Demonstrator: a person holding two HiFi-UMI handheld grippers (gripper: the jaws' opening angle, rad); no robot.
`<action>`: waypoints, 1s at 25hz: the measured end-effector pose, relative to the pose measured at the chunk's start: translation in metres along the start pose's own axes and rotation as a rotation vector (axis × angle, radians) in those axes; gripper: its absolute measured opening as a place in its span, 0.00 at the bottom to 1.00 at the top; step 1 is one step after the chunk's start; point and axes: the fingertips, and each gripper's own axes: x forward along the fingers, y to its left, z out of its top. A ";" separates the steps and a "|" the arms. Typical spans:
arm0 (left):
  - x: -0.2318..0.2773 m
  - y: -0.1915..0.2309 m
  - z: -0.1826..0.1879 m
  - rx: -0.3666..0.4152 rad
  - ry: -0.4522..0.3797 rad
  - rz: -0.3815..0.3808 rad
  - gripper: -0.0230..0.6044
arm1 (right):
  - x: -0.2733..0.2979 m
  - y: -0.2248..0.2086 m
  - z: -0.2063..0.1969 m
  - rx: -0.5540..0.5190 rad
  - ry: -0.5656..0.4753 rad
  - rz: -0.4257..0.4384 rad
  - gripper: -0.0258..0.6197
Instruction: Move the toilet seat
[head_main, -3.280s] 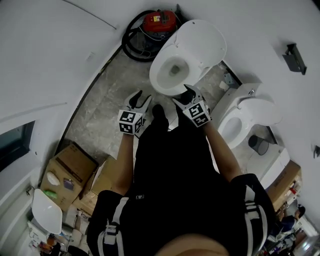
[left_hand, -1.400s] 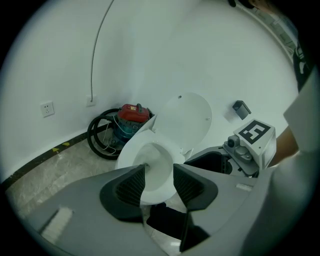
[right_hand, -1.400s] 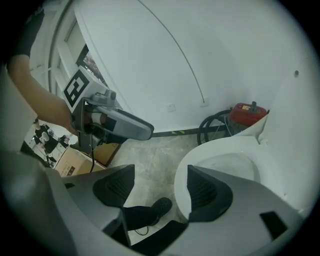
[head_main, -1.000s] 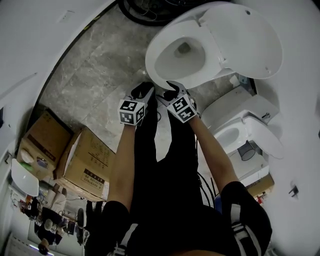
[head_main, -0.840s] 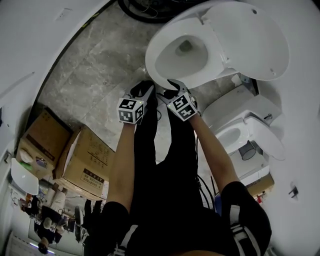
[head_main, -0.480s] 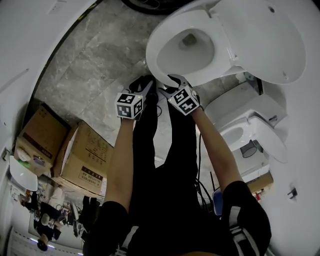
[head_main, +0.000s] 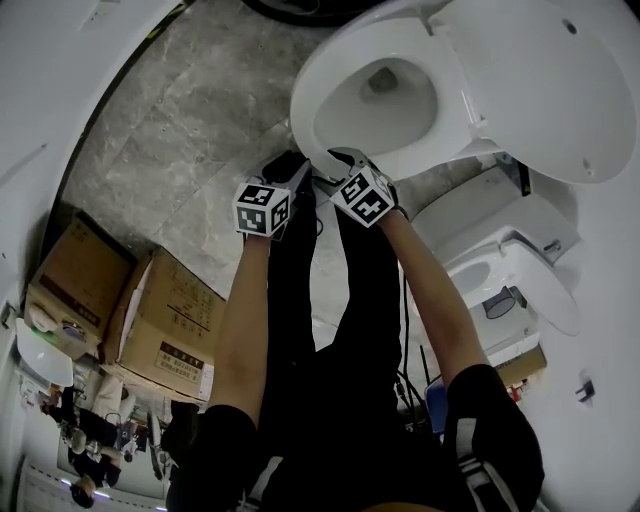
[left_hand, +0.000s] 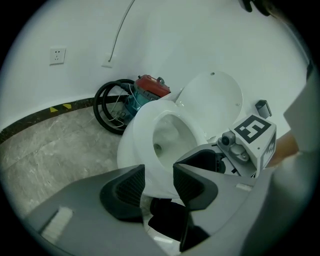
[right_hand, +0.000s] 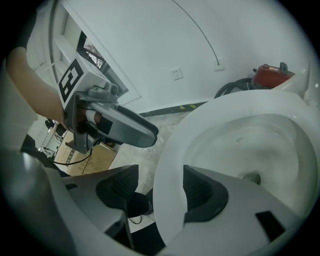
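Grey marbled floor (head_main: 170, 130) carries a white toilet (head_main: 330, 60) and cardboard boxes (head_main: 165, 325).

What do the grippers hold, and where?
Nothing yet. The right gripper, whose jaws have just been closing, straddles the toilet seat at its front rim, unclamped; the left gripper is open.

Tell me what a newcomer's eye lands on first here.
The white toilet with its lid raised fills the top of the head view. The left gripper and right gripper both meet at its front rim; the right one's jaws have just been closing and straddle that rim, not yet pinching it. A second toilet stands at right.
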 end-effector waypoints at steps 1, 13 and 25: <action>0.003 0.002 -0.001 0.002 -0.001 -0.002 0.32 | 0.001 -0.002 -0.001 0.004 0.000 -0.006 0.47; 0.031 0.014 -0.002 0.008 -0.006 -0.027 0.33 | 0.017 -0.005 -0.012 -0.044 0.056 0.026 0.45; 0.036 0.014 -0.007 0.004 0.034 -0.042 0.31 | 0.022 -0.009 -0.011 -0.050 0.111 0.017 0.35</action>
